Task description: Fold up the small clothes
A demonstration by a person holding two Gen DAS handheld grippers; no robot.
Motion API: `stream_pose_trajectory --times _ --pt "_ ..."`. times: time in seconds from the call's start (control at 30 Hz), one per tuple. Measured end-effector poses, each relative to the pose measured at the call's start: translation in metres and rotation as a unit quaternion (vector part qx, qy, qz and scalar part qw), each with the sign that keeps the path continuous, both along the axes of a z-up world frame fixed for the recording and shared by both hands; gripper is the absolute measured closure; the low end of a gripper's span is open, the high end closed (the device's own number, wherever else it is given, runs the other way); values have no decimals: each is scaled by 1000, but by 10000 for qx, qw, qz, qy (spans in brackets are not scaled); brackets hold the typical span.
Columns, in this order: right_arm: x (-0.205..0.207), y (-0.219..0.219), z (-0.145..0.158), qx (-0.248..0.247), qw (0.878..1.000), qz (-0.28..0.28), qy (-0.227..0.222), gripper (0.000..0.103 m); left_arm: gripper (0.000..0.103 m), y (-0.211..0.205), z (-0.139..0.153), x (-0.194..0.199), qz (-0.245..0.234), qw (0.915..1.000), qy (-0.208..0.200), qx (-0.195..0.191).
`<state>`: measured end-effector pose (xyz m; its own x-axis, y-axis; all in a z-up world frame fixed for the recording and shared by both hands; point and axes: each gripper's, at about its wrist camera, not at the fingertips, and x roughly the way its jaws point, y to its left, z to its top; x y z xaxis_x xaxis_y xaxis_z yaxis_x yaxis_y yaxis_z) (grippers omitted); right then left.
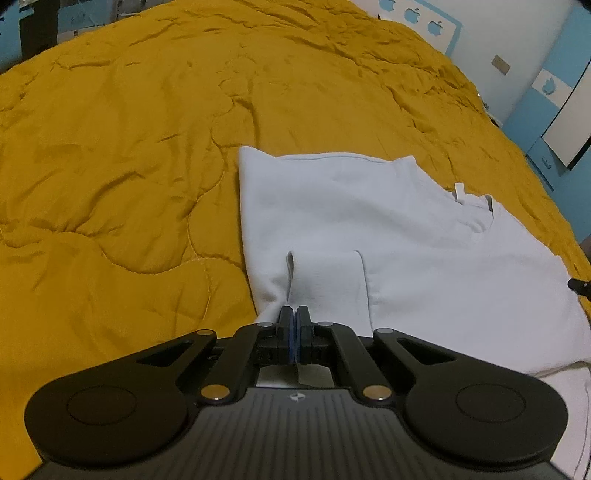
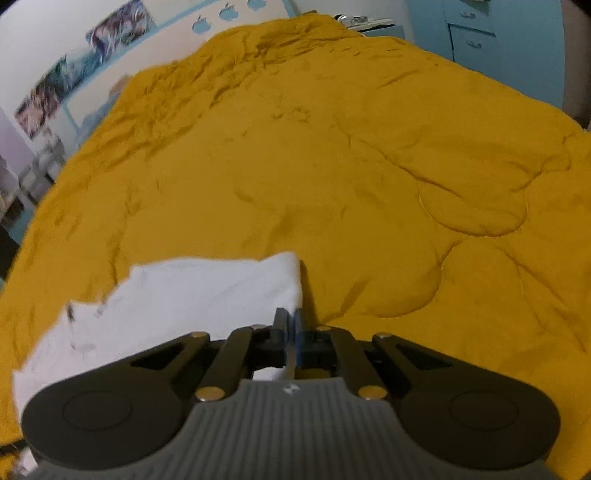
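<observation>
A small white shirt (image 1: 388, 229) lies flat on a mustard-yellow quilt (image 1: 129, 147), its collar with a small tag (image 1: 459, 190) toward the right. One sleeve (image 1: 325, 284) is folded over the body. My left gripper (image 1: 294, 318) is shut on the fabric at the near end of that sleeve, with cloth pinched between the blue pads. In the right wrist view the same shirt (image 2: 192, 295) shows blurred at lower left. There my right gripper (image 2: 290, 320) is shut on the shirt's right edge, a thin strip of white cloth running between the fingers.
The quilt (image 2: 369, 166) covers the whole bed and is wrinkled toward the far side. A white and blue wall with apple shapes (image 1: 421, 16) runs behind the bed. Blue drawers (image 2: 476, 33) stand at the far right, and shelves with clutter (image 2: 40, 166) at the left.
</observation>
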<state>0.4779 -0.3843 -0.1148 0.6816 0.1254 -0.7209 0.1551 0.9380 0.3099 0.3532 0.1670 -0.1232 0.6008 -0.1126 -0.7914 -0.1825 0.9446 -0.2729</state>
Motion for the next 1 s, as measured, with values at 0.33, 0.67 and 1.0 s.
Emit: stream_pose_trajectory --times 0.33,0.67,1.0 --pt "-50 11 26 -234 9990 378 -86 98 91 3 15 -7 -91 9999 -56 88" --pt "-124 40 24 -971 9903 982 -157 78 82 -14 20 -27 -362 9989 6 305" --pt "-160 40 28 -1169 9885 955 -31 72 74 -26 49 -61 -487 9965 -114 670"
